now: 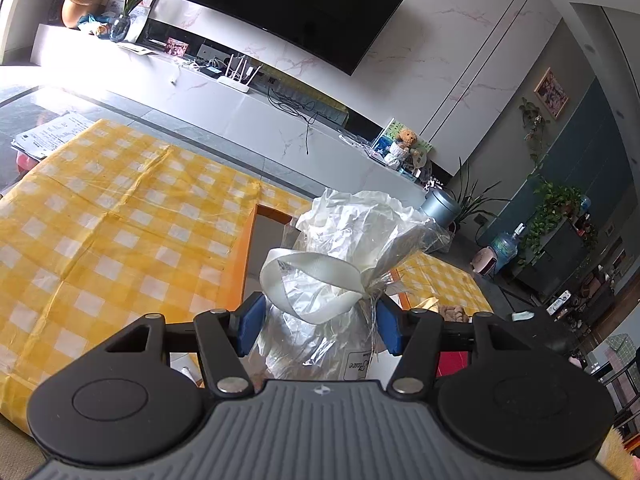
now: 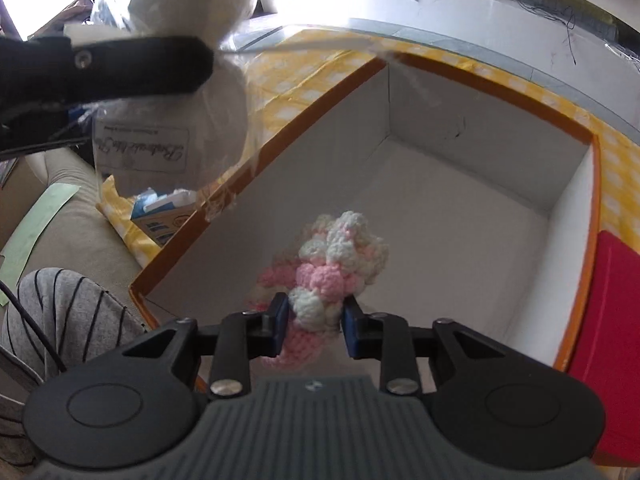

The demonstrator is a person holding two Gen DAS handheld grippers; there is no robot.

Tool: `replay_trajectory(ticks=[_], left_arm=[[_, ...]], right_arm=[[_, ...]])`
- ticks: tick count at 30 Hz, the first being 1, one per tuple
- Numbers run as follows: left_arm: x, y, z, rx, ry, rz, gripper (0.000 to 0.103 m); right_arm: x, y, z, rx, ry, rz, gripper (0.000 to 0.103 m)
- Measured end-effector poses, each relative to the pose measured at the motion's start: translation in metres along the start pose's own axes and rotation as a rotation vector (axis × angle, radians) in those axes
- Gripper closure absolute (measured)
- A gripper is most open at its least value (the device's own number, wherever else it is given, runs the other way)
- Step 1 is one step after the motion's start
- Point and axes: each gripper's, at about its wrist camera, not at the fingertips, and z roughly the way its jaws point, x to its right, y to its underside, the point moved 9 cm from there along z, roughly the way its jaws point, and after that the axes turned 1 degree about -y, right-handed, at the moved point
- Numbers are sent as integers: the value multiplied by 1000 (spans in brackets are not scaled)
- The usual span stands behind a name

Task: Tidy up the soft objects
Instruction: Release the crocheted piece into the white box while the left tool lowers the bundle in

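Left tongs (image 1: 316, 326) pinching a cellophane-wrapped white bundle (image 1: 344, 240) held above the bench (image 1: 100, 216), beside right tongs (image 2: 314, 326) pinching a pink-and-white knit (image 2: 340, 260) over the white interior of the open orange-rimmed box (image 2: 460, 200) on the yellow-checked cloth (image 2: 616, 168).

Both wrist views look closely along tongs, sharing the orange-rimmed box (image 2: 472, 92).
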Motion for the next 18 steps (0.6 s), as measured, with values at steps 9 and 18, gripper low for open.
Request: replay_trajectory(ticks=[9, 18], left_arm=[[-1, 4, 2, -15, -45, 22, 36], [4, 5, 0, -14, -43, 51, 36]], right_arm=[[-16, 0, 40, -53, -10, 10, 75], [-16, -6, 34, -12, 49, 41, 31]])
